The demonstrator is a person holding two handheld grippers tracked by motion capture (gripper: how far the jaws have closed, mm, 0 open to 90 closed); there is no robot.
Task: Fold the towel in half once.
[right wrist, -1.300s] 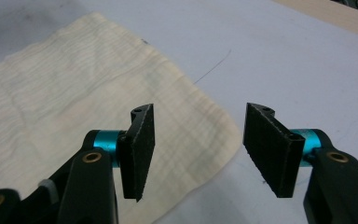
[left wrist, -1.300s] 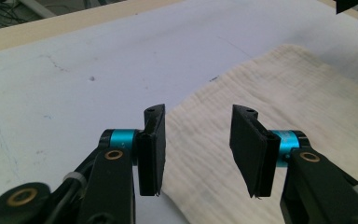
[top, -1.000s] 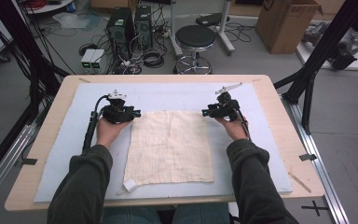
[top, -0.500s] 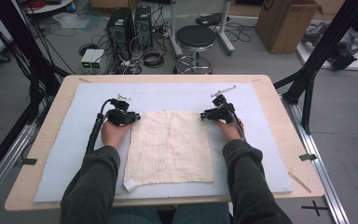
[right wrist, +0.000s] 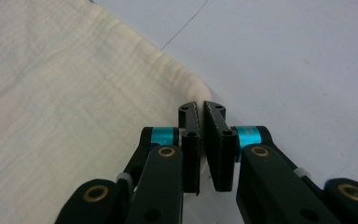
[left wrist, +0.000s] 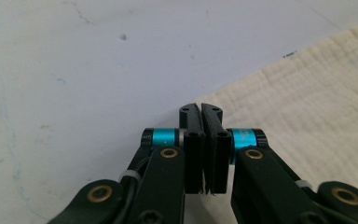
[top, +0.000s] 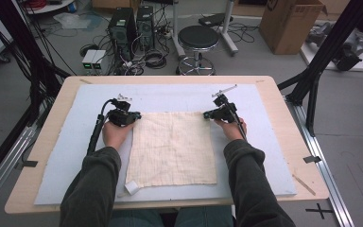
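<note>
A cream, faintly checked cloth [top: 172, 151] lies flat on the pale blue mat [top: 170, 97]. My left gripper [top: 137, 116] is at the cloth's far left corner and my right gripper [top: 207, 114] is at its far right corner. Both sets of jaws have just been closing. In the left gripper view the left gripper [left wrist: 200, 108] has its jaws pressed together over the corner of the cloth [left wrist: 307, 102]. In the right gripper view the right gripper [right wrist: 200, 106] pinches the rounded corner of the cloth [right wrist: 65, 93], with fabric showing between its pads.
The mat sits on a wooden table [top: 283, 109]. A small white tag [top: 131, 187] lies at the cloth's near left corner, and a thin wooden stick [top: 304, 184] near the table's right front. A stool [top: 197, 40] and computer cases stand beyond the far edge.
Both grippers have edged in slightly onto the cloth's far corners and their jaws have shut there. The cloth lies as before.
</note>
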